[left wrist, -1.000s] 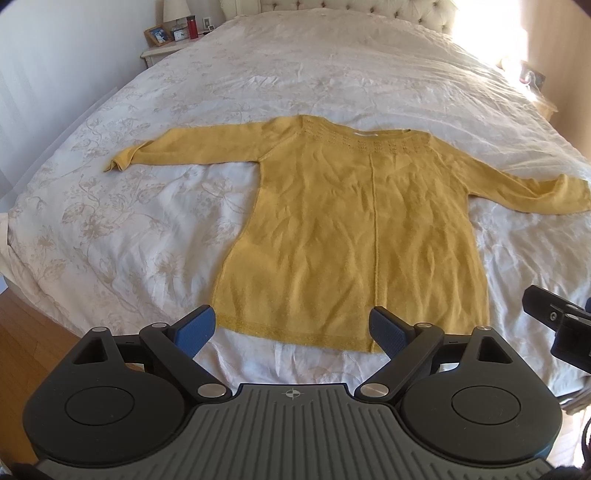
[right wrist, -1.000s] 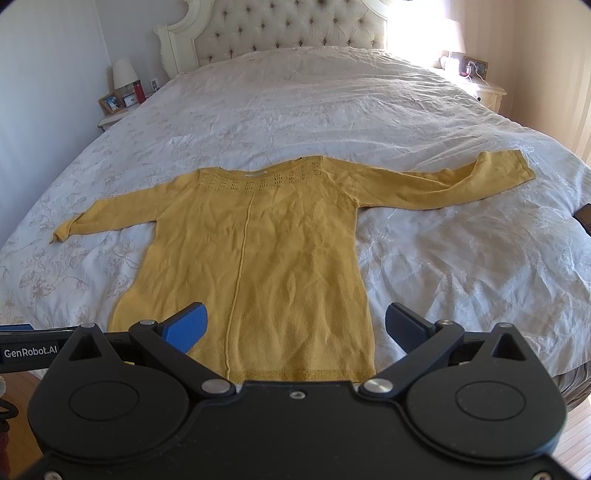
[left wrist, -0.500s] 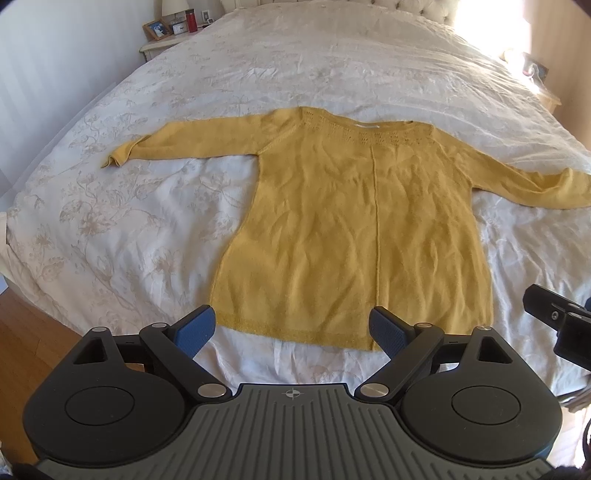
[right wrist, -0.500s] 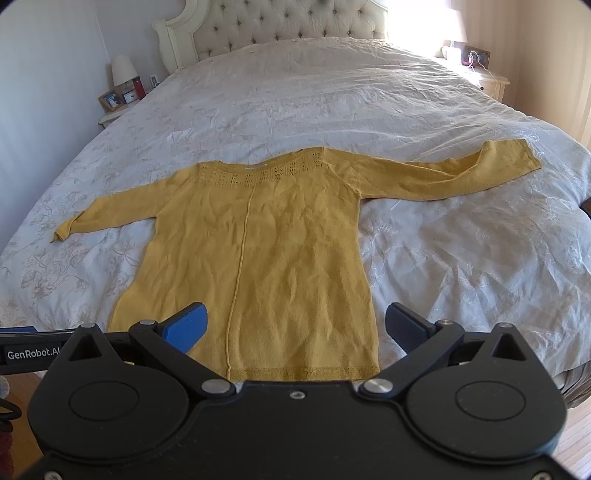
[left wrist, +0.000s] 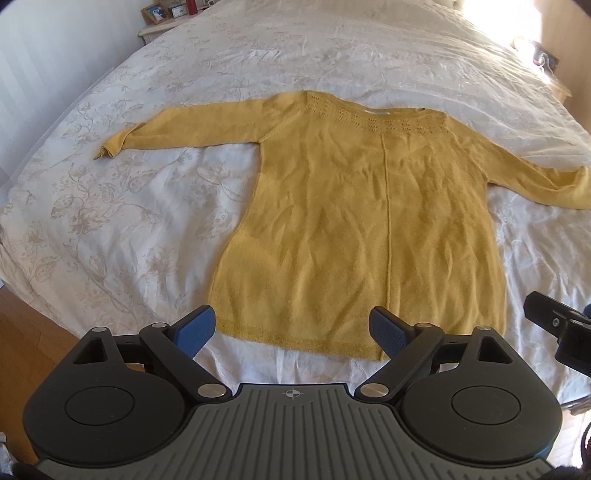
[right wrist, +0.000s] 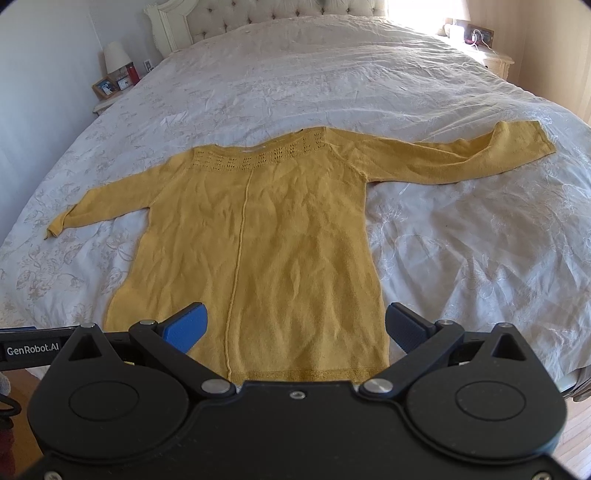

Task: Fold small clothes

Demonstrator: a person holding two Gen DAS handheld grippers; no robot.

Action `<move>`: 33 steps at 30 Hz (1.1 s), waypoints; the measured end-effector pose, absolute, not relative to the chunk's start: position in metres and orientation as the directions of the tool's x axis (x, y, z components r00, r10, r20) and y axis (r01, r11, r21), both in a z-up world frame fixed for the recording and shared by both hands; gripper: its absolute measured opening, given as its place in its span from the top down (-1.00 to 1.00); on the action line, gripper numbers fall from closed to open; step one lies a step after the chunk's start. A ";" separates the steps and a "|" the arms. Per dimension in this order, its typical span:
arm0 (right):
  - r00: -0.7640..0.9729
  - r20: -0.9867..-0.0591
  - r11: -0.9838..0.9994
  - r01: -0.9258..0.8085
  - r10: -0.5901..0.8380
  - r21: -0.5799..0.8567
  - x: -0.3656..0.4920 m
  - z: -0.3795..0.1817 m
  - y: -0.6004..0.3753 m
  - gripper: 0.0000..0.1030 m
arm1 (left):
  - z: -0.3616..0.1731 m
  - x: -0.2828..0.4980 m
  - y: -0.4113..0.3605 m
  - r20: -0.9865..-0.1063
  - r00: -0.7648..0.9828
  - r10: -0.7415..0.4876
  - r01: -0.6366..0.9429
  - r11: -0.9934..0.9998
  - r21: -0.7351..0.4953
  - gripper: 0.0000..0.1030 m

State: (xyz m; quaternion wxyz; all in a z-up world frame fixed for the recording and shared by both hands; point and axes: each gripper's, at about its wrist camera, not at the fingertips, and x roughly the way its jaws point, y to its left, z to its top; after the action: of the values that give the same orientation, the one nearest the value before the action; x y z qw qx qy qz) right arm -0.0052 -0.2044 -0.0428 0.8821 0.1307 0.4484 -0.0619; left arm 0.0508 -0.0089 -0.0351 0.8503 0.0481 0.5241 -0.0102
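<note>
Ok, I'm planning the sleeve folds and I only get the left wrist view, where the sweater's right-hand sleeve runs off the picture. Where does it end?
Observer: The sweater sleeve ends in a cuff lying on the bedspread, short of the bed's edge.
Operator: Is the right gripper open?
Observer: Yes. The right gripper has its jaws spread wide, holds nothing, and is near the hem.
Operator: What is at the bed's head?
Observer: A tufted headboard.

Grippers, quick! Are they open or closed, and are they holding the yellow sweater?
Left gripper: open, holding nothing, above the yellow sweater's hem.
Right gripper: open, holding nothing, also above the hem.
</note>
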 end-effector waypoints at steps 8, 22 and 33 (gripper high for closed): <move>0.558 -0.829 0.956 0.225 0.032 0.189 0.029 -0.054 -0.203 -0.97 | -0.048 0.089 -0.004 -0.915 0.401 0.033 0.061 0.996 0.062 -0.77; 0.636 -0.768 0.917 0.343 -0.069 0.202 0.083 -0.051 -0.238 -0.97 | -0.063 0.179 -0.021 -0.916 0.398 -0.052 0.180 0.983 0.022 -0.56; 0.603 -0.780 0.906 0.407 -0.168 0.119 0.109 -0.059 -0.307 -0.60 | -0.072 0.218 -0.041 -0.906 0.414 -0.089 0.244 0.970 0.017 -0.21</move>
State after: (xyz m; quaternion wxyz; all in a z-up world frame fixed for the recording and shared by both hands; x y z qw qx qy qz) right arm 0.1089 -0.3074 -0.0587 0.8836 0.1435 0.4150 -0.1627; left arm 0.2175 -0.0406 -0.0716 0.8376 0.0731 0.5321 -0.0995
